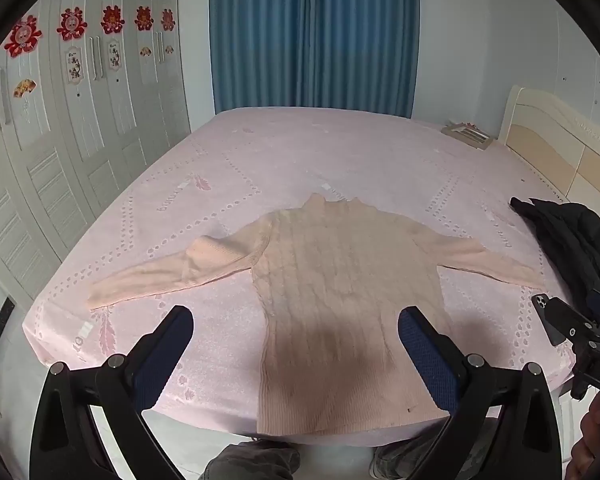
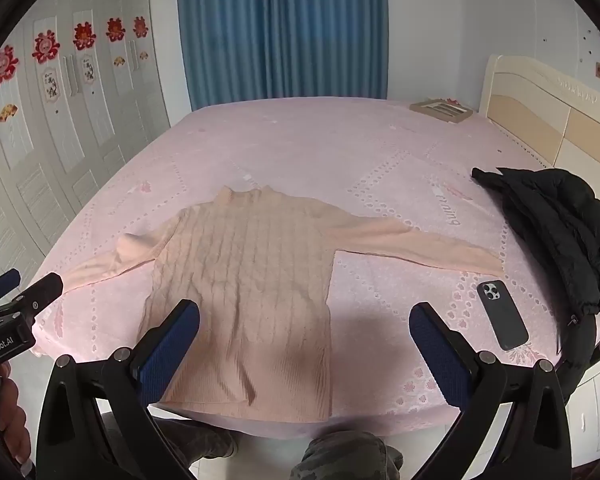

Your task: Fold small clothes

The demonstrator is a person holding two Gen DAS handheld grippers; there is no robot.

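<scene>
The left gripper (image 1: 296, 332) hangs above the near edge of the bed (image 1: 300, 152), its blue-padded fingers (image 1: 168, 356) spread wide and holding nothing. The right gripper (image 2: 304, 328) hovers beside it, jaws likewise wide apart and empty. Between and beyond them a peach sweater (image 1: 340, 288) lies flat on the pink sheet, hem at the near edge, collar pointing away, both sleeves out sideways; its left sleeve is doubled back on itself. A phone (image 2: 502, 314) lies right of the sweater, near a black jacket (image 2: 560, 232). A curtain (image 1: 312, 32) hangs behind.
</scene>
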